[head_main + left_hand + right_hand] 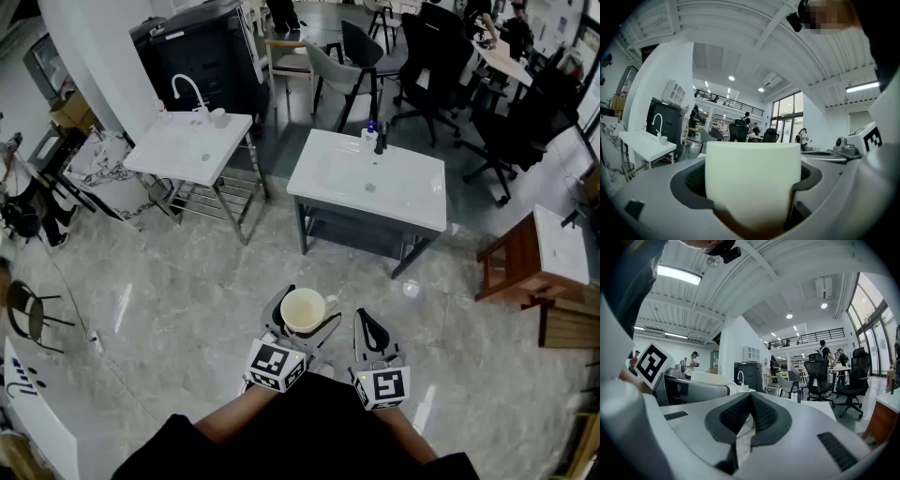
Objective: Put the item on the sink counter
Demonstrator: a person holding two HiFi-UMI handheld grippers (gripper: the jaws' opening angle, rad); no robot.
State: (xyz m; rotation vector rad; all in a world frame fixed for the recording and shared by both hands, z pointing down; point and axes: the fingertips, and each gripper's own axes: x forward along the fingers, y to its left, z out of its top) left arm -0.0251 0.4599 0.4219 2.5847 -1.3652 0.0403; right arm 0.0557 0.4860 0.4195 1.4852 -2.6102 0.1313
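A white sink (190, 150) with a curved white tap (187, 88) stands well ahead of the left gripper (310, 307) and off to its left. That gripper's jaws are spread wide and pressed on a cream mug (753, 180), held upright between them above the floor, mouth up. Straight ahead of both grippers, well apart from them, is a second white sink (319, 192) with a dark tap (382, 139). The right gripper (367, 323), just beside the left, has its jaws closed together with nothing between them. A brown wooden stand (514, 265) sits ahead to its right
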